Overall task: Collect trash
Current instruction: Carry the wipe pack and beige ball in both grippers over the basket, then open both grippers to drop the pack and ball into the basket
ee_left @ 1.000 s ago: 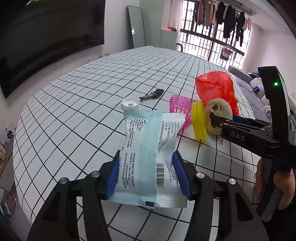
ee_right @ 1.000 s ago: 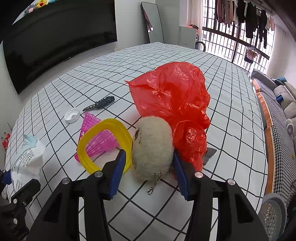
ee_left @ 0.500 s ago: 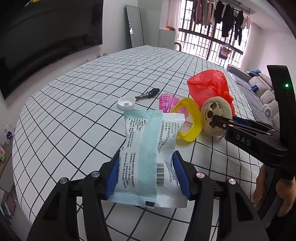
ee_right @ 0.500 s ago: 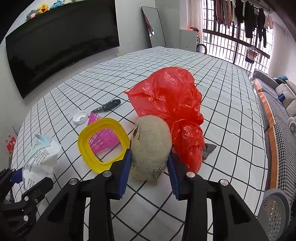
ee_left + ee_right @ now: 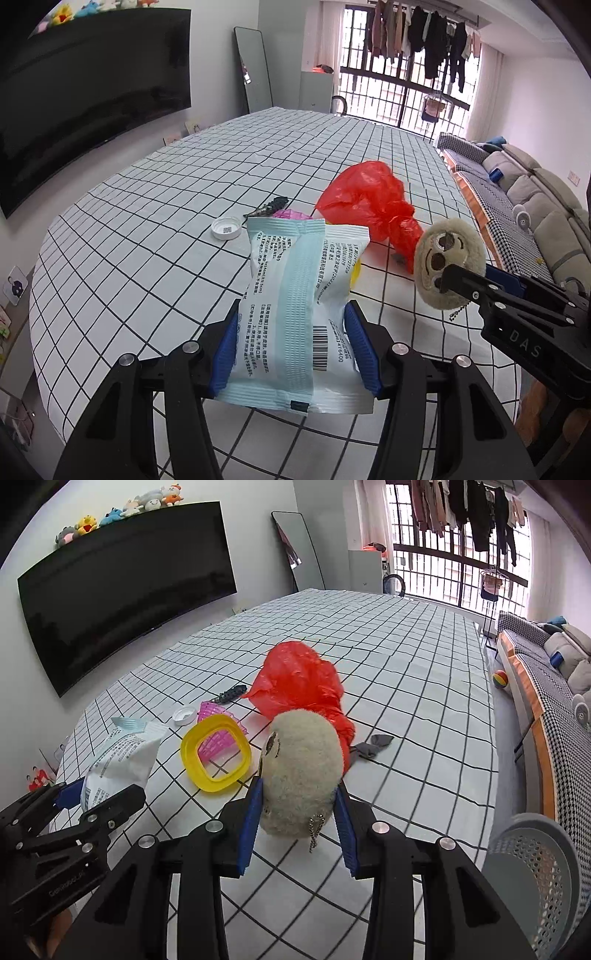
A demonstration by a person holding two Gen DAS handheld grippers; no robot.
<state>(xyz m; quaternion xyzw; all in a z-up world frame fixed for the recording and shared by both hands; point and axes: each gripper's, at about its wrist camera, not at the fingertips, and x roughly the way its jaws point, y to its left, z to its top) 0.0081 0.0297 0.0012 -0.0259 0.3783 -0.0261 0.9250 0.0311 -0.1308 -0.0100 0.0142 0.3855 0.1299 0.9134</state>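
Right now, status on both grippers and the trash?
Left gripper clamps white packet. Right gripper clamps plush toy, clear of the table. Red bag, yellow ring remain.

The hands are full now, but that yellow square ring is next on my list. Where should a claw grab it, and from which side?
Take the yellow ring on its near rim, coming in from above and the front. It stands tilted, propped against the pink basket, so its hollow middle is open: one finger can slip inside and the other outside that thin band. The far rim is crowded by the basket.
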